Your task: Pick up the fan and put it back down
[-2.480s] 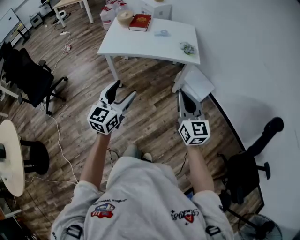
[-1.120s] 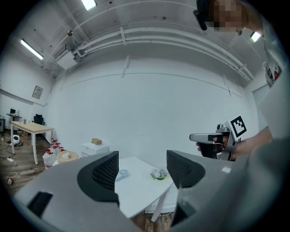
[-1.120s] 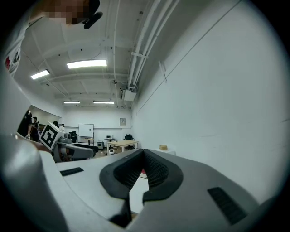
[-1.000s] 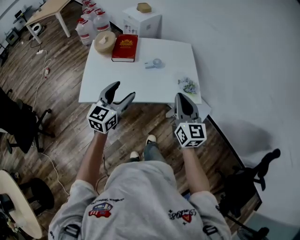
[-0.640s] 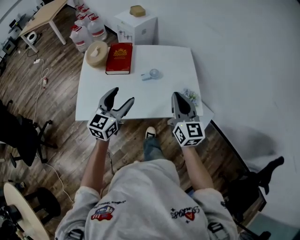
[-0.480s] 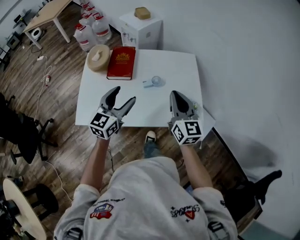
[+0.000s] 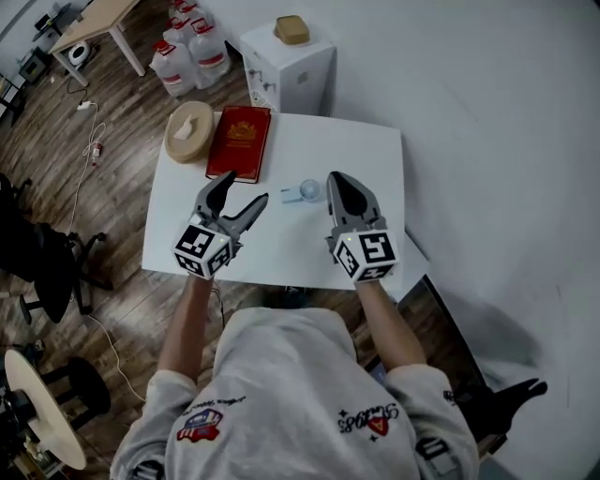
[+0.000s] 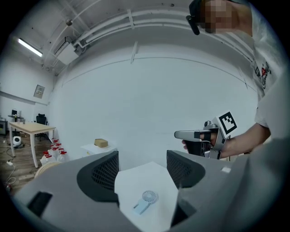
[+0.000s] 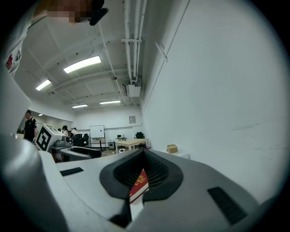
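Person, grey sweatshirt (image 7: 281, 375), seen from above, with forearms reaching forward and one gripper in each hand.

1. Left gripper (image 7: 246, 187) is held over the near left part of the white table (image 7: 366, 159). Its jaws are spread wide and hold nothing. Its own view shows the table top and the fan between the two jaw pads, well ahead of them.
2. Right gripper (image 7: 337, 183) is held over the near right part of the table, with its marker cube (image 7: 364, 255) nearest the person. Its jaws are closed together on nothing; only a thin slit at their base shows a sliver of the book beyond.
3. Fan (image 7: 305, 191) is small, pale blue and hand-held. It lies flat on the table between the two grippers' tips in the head view, just left of the right gripper's tip, and neither gripper touches it. Its round head is to the right and its short handle to the left.
4. Red book (image 7: 240, 142), with a gold emblem on the cover, lies flat on the far left part of the table, beyond the left gripper.
5. Round tan object (image 7: 188, 131) sits at the table's far left corner, just beside the book; what it is cannot be told.
6. White box (image 7: 295, 67) stands beyond the table's far edge against the wall, with a small tan item (image 7: 292, 29) on top.
7. Water bottles (image 7: 192, 52) form a cluster on the wooden floor left of the box.
8. Wooden table (image 7: 94, 19) is farthest off, at upper left.
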Demonstrator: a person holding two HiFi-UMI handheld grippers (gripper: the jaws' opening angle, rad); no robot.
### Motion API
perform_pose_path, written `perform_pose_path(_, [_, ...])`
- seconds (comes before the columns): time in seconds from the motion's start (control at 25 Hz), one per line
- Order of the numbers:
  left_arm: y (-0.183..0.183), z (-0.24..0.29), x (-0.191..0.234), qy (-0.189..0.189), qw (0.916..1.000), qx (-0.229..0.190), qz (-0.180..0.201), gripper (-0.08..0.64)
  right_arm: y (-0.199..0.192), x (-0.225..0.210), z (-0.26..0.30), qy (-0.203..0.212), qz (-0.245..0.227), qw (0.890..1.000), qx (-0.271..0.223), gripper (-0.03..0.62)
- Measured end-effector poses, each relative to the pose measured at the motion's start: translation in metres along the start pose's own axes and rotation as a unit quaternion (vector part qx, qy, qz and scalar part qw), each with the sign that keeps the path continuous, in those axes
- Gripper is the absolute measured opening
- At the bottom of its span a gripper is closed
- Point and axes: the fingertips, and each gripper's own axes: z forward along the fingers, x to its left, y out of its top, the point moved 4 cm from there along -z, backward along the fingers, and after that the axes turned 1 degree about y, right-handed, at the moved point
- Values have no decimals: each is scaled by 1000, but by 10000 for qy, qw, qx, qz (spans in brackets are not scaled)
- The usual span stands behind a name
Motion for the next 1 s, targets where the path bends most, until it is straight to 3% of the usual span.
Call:
perform_pose_path(0.16, [-1,25,17,-135,9999,63,0,314,-1,-18,21,-79,32,9999,55,0])
perform_pose_path(0.32, [-5,49,29,-322,9990,226,233,314,-2,-30,32,-193,34,9998,56,0])
perform_pose_path(0.64, [-37,100,26,-1107,9893,891,343,314,-9,-51,25,-600,-12,9980,186,0])
perform_pose_path(0.8, [-69,123,15,-1559,9732,1564,644,314,-15,-64,11,-831,93,9963,208,0])
perform_pose_path(1.0, [-117,149,0,-2178,9410,2380,1019,314,-22,-79,-15,-1106,122,9934,272,0])
